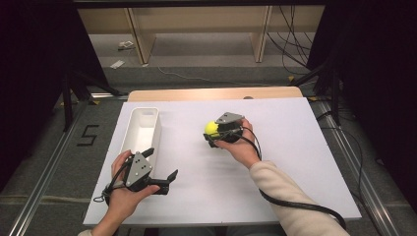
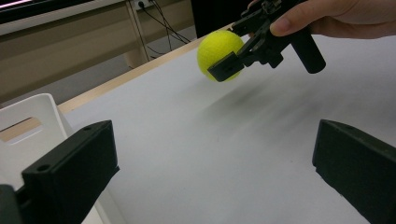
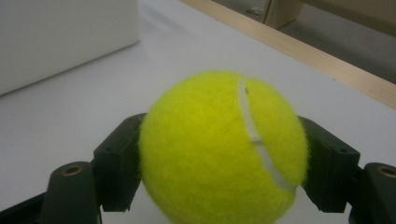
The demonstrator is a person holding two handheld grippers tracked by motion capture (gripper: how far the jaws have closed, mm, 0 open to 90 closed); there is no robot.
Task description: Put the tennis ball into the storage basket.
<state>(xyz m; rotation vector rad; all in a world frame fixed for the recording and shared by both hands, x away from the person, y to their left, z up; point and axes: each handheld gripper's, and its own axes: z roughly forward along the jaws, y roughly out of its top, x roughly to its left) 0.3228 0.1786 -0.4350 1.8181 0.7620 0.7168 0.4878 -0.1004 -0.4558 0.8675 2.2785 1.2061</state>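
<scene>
A fuzzy yellow-green tennis ball, round with a curved white seam, is sitting between the two black jaws of the right gripper, which are pressing on its sides and holding it above the middle of the matte white table. In the left gripper view the tennis ball is hanging clear of the surface, a blurred shadow lying under it. The left gripper is resting near the table's front left, its blocky jaws standing wide apart with nothing between them. Just beside it, a long, smooth white plastic bin is lying along the left edge; the high view is showing its hollow inside.
</scene>
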